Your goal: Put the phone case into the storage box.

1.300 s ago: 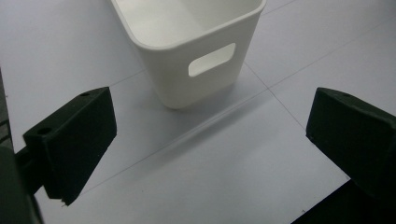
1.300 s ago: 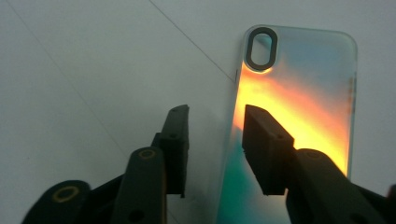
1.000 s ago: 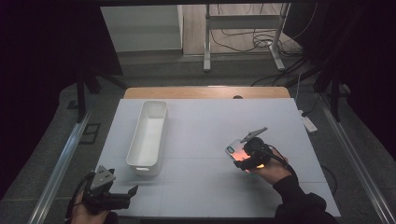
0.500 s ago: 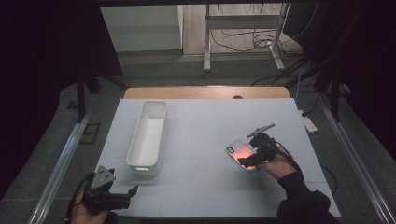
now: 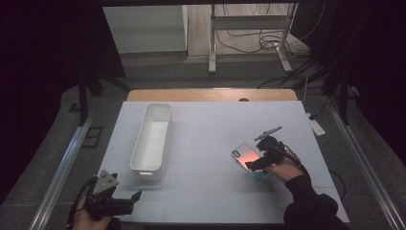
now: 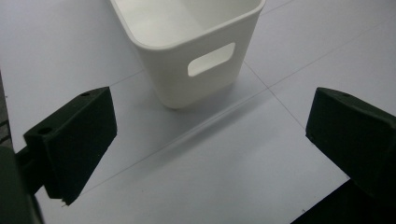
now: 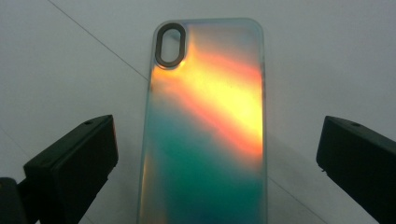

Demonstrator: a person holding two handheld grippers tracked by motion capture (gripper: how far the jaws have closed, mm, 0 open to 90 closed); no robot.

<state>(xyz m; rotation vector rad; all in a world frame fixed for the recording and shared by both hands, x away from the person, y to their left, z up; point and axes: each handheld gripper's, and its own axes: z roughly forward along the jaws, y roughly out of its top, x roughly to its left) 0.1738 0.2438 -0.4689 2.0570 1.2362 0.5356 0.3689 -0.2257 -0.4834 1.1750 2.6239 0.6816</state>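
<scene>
An iridescent orange-and-teal phone case [image 5: 245,157] lies camera hole up on the white table [image 5: 206,191], right of the middle. My right gripper [image 5: 256,159] points at it from the right. In the right gripper view the case [image 7: 205,130] sits between the two black jaws of that gripper [image 7: 217,140], which have just been opening and stand wide, with neither pad touching it. My left gripper [image 5: 127,199] rests at the table's front left corner, and it is open with nothing between its jaws [image 6: 210,116].
A long white bin [image 5: 152,136] stands left of centre, its short end with a handle slot [image 6: 173,79] facing my left gripper. A wooden strip runs along the table's far edge. Cables and a metal stand are on the floor behind.
The right hand has shifted slightly to the right and toward the near edge, with the case still at its jaws. The left gripper has not moved.
</scene>
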